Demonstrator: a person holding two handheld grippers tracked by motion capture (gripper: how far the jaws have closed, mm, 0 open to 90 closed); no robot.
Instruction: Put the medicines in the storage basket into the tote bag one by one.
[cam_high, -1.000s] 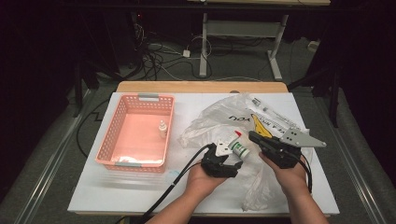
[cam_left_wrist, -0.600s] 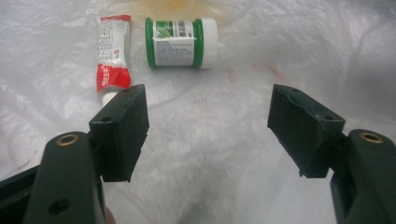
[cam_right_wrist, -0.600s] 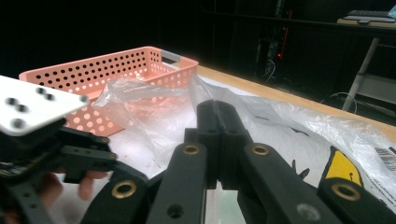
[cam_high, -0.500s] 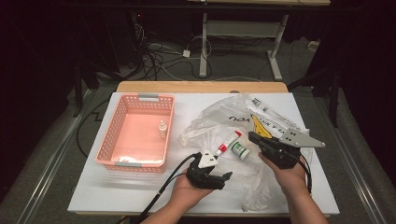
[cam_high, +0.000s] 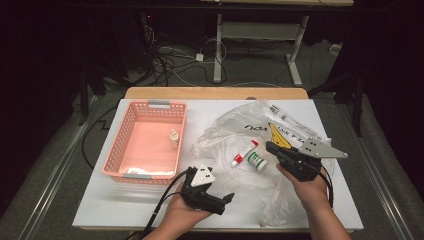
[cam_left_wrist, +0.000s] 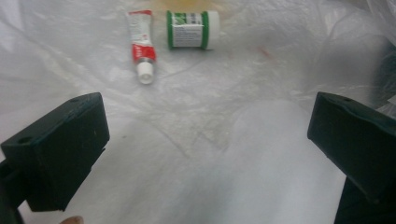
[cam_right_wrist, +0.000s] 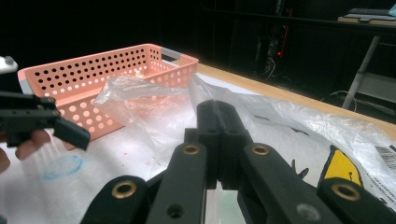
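Observation:
A red-and-white tube (cam_high: 244, 152) and a green-and-white jar (cam_high: 257, 161) lie side by side on a crumpled clear plastic bag (cam_high: 235, 130) at the table's middle. My left gripper (cam_high: 222, 202) is near the front edge, pointing right. Its jaws have just been opening, and in the left gripper view (cam_left_wrist: 210, 112) they stand wide apart with nothing between them. The tube (cam_left_wrist: 141, 44) and jar (cam_left_wrist: 191, 29) lie well ahead of them. My right gripper (cam_high: 270, 146) rests on the bag's right side. Its jaws (cam_right_wrist: 218, 109) are shut, and the bag film (cam_right_wrist: 140, 88) rises to a peak at their tips.
A pink perforated basket (cam_high: 122, 140) stands at the left with a small white bottle (cam_high: 173, 138) inside. It is also in the right gripper view (cam_right_wrist: 93, 70), beyond the bag. A wooden strip (cam_high: 215, 93) runs along the table's far edge. Cables and a desk frame lie on the floor behind.
My left gripper has drawn back from the tube and jar toward the near edge, and its jaws have spread wider. The tube now lies free on the bag. The right gripper has kept still.

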